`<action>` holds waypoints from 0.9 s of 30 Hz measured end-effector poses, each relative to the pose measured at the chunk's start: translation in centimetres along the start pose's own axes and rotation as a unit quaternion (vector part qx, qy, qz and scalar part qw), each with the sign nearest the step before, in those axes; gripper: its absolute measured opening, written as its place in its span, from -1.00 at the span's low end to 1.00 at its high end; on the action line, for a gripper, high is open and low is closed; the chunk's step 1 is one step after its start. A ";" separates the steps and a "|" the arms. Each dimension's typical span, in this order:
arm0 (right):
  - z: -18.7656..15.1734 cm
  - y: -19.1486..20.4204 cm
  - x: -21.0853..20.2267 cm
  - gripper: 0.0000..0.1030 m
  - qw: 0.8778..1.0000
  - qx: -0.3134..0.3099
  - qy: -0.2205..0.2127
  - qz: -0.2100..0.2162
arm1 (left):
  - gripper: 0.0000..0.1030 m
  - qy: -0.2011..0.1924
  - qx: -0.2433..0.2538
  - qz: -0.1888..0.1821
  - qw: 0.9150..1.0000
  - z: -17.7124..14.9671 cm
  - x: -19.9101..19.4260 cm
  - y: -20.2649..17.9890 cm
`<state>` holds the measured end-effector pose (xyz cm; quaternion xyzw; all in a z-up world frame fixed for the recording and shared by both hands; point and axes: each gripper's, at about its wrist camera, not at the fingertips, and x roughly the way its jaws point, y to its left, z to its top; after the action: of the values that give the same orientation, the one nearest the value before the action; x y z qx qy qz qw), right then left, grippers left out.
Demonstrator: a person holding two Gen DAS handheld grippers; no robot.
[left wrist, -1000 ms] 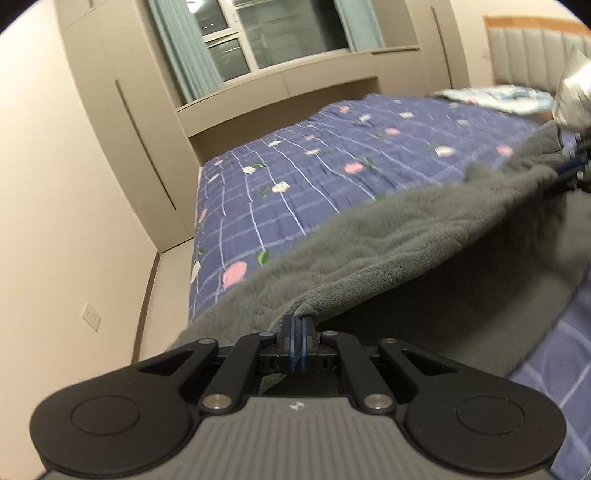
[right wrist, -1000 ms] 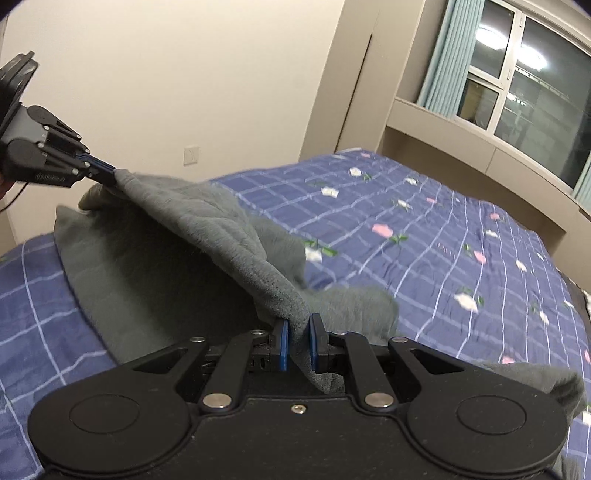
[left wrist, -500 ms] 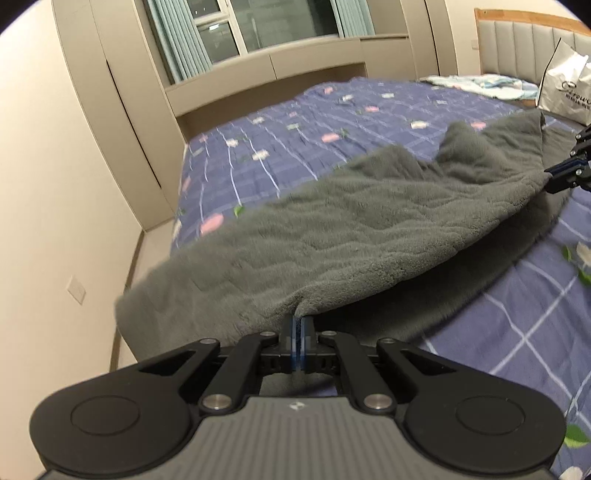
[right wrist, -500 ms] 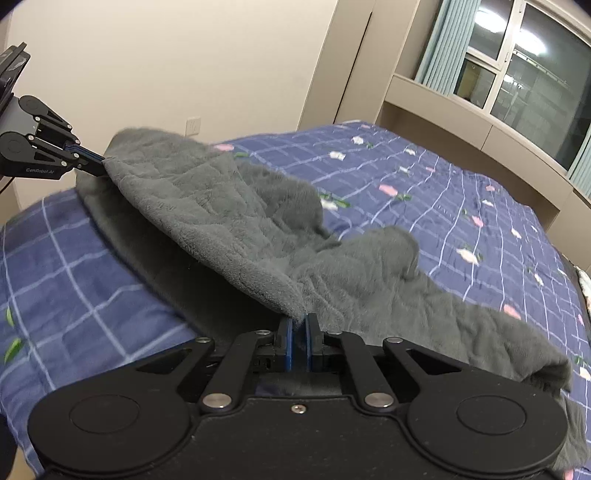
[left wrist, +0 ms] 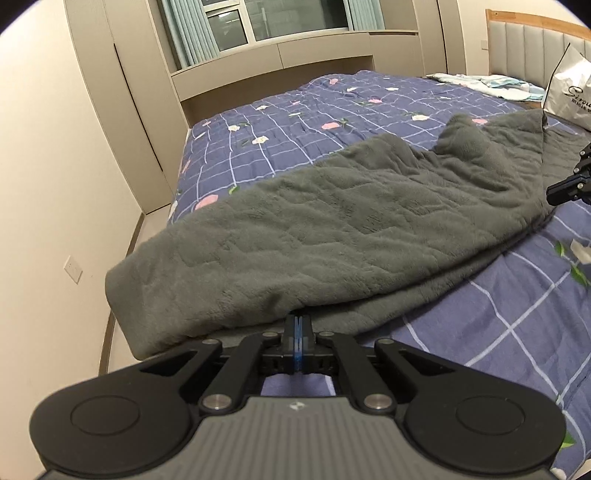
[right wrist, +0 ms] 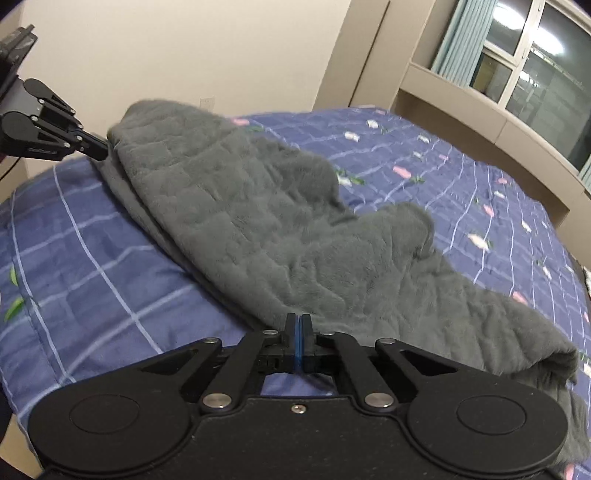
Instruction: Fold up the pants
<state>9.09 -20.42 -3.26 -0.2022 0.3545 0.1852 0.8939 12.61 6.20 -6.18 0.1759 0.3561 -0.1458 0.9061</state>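
The grey fleece pants lie folded lengthwise across the blue checked bed; they also show in the right wrist view. My left gripper is shut on the near edge of the pants at one end. My right gripper is shut on the pants' edge at the other end. Each gripper shows in the other's view: the right one at the right edge, the left one at the upper left. The cloth rests low on the bed.
A white paper bag and light blue folded cloth lie near the padded headboard. A beige wall with a socket runs along the bed's left side. Cabinets and a window stand beyond the bed.
Both grippers have lowered the lifted pants layer onto the bed, so the top layer now lies over the lower one. The right jaws have closed tighter on the edge.
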 end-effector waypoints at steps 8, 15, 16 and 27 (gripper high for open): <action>0.4 -0.9 0.0 -0.07 0.999 0.045 -0.023 0.004 | -0.01 -0.002 -0.074 0.036 0.997 0.3 -0.8 3.4; 3.3 2.4 2.6 0.28 0.997 0.031 -0.046 0.051 | 0.51 0.026 -0.231 0.048 0.971 -0.8 1.3 11.2; 3.8 3.2 3.2 0.29 0.997 0.025 -0.049 0.059 | 0.52 0.027 -0.253 0.048 0.966 -1.0 1.9 12.3; 7.4 8.5 7.3 0.27 0.993 -0.006 -0.053 0.106 | 0.01 0.025 -0.452 -0.032 0.891 -3.7 8.3 20.2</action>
<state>14.16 -8.18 -5.40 -0.1590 0.3249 0.2911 0.8857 24.08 24.73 -10.12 -0.2603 0.4116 0.0062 0.8734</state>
